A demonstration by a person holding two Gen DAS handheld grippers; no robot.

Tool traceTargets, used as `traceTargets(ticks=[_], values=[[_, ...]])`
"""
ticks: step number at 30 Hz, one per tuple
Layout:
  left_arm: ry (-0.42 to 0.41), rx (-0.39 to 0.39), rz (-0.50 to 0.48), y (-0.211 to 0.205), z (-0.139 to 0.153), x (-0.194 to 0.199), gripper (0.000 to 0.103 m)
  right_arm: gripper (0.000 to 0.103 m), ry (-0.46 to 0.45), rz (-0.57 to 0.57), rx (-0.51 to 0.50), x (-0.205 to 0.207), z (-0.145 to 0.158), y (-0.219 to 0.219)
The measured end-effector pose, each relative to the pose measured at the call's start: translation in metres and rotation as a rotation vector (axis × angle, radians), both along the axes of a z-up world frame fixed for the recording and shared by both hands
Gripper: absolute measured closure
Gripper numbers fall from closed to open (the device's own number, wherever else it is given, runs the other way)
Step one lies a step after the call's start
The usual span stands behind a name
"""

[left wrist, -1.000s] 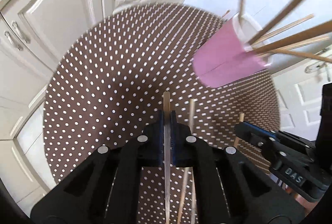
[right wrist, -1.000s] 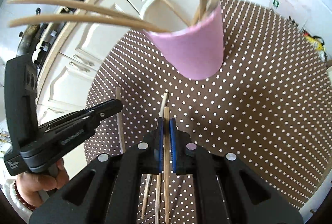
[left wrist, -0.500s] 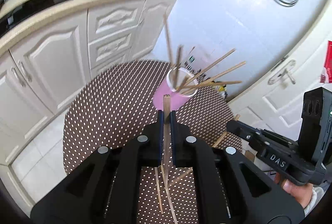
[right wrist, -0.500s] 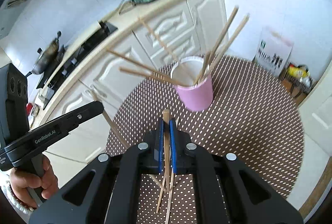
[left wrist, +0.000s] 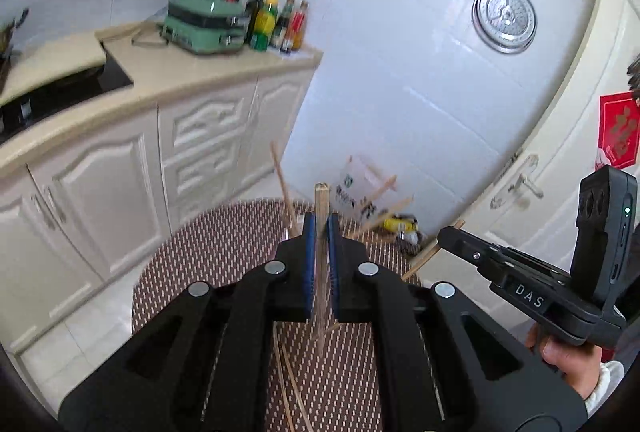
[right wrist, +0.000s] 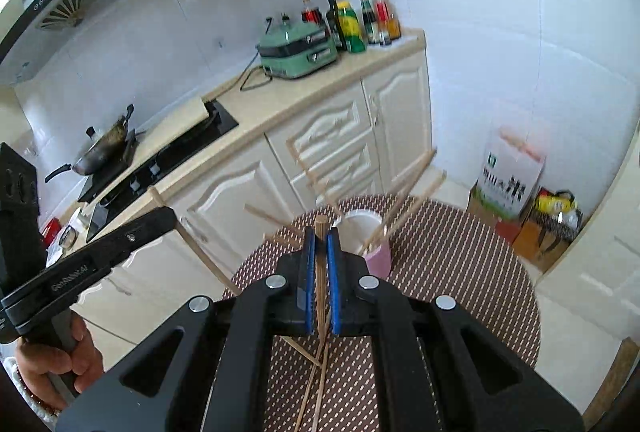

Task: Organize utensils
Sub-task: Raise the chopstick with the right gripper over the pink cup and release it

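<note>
already each clamped on a thin wooden chopstick (left wrist: pixel 321 232), the left gripper (left wrist: pixel 320 244) and right gripper (right wrist: pixel 321 252) risked scattering the splayed sticks in the pink cylindrical cup (right wrist: pixel 378 258).

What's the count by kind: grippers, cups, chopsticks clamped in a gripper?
Grippers: 2, left gripper and right gripper
Cups: 1, pink cup
Clamped chopsticks: 2, left chopstick and right chopstick
Total: 5
Other chopsticks are too blurred to count.

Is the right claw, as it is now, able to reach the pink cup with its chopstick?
Probably yes: the right claw is shut on a chopstick, and the pink cup stands just ahead with nothing between.
</note>
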State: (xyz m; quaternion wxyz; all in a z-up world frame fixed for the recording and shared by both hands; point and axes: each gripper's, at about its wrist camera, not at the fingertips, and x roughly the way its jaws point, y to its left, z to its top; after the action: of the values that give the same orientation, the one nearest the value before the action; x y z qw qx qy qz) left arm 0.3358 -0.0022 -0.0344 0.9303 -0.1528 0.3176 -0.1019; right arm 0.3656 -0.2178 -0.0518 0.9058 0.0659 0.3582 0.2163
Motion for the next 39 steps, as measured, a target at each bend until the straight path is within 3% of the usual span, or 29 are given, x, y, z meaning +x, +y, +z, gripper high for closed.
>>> traceTargets(ticks=[8, 12, 22, 32, 39], values=[[-0.118, 0.007, 0.062, -0.005, 0.033, 0.032, 0.097, 0.098, -0.083, -0.001, -0.001, 0.040, 0.026, -0.007], [-0.130, 0.022, 0.098, -0.009, 0.033, 0.060, 0.097, 0.098, -0.100, -0.002, -0.004, 0.061, 0.028, -0.010], [-0.075, 0.075, 0.141, -0.016, -0.004, 0.121, 0.097, 0.098, -0.094, 0.018, -0.023, 0.108, 0.007, -0.009], [-0.027, 0.108, 0.124, -0.021, -0.039, 0.130, 0.097, 0.098, -0.095, 0.065, -0.103, 0.117, -0.024, 0.012], [0.074, 0.042, 0.079, -0.020, -0.055, 0.133, 0.095, 0.098, -0.025, 0.088, -0.134, 0.115, -0.047, 0.019]])
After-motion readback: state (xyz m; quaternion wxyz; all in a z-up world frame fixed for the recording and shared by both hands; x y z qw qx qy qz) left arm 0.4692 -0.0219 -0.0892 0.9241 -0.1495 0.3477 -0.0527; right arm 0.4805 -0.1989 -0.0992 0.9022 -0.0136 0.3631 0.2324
